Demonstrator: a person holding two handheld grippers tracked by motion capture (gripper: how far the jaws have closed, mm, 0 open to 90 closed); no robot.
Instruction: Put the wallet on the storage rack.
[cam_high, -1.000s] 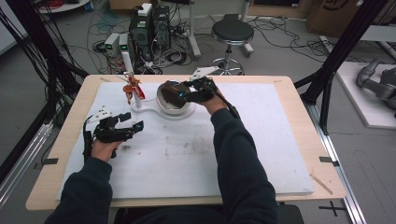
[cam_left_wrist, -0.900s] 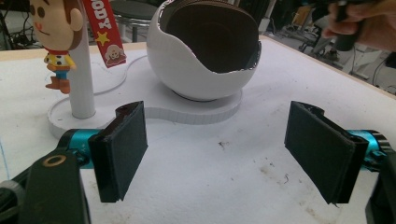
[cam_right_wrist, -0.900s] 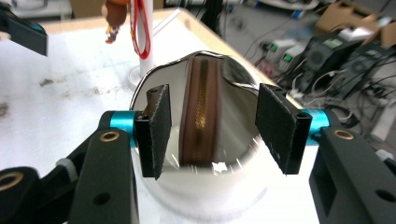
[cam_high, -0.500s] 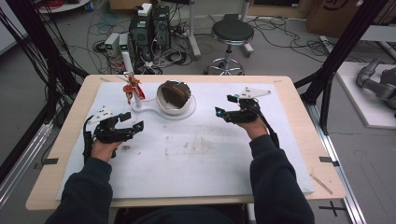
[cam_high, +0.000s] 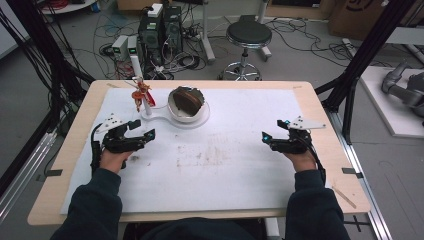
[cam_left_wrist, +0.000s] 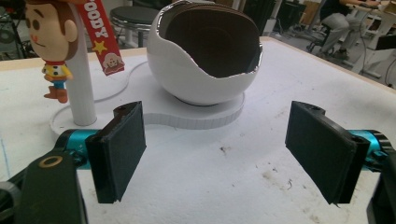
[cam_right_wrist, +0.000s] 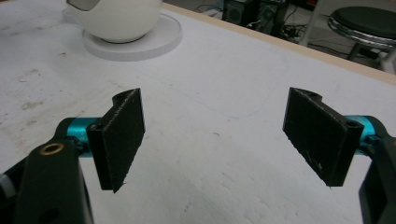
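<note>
A wooden desk (cam_high: 320, 100) is covered by a stained white sheet (cam_high: 210, 170). Toward 12 o'clock on the sheet a flat white base (cam_high: 165, 120) is set, and on it a white egg-shaped bowl (cam_high: 186, 104) is carried, its jagged opening turned toward 1 o'clock and a brown lining seen inside. At the base's 9 o'clock end a thin white post (cam_high: 146, 105) stands upright, and from it a cowboy figure charm (cam_left_wrist: 50, 51) with a red strap is hung.

The left gripper (cam_high: 142, 137) is held at 9 o'clock of the sheet, near the base but apart from it; in the left gripper view its 2 jaws are spread wide with nothing between them, the bowl lying ahead.

The right gripper (cam_high: 267, 139) is held at 3 o'clock, well apart from the bowl; in the right gripper view its 2 jaws are likewise spread wide over bare sheet, empty.

Beyond the desk at 12 o'clock a black stool (cam_high: 248, 35) and computer boxes (cam_high: 160, 30) are seen on the floor.
</note>
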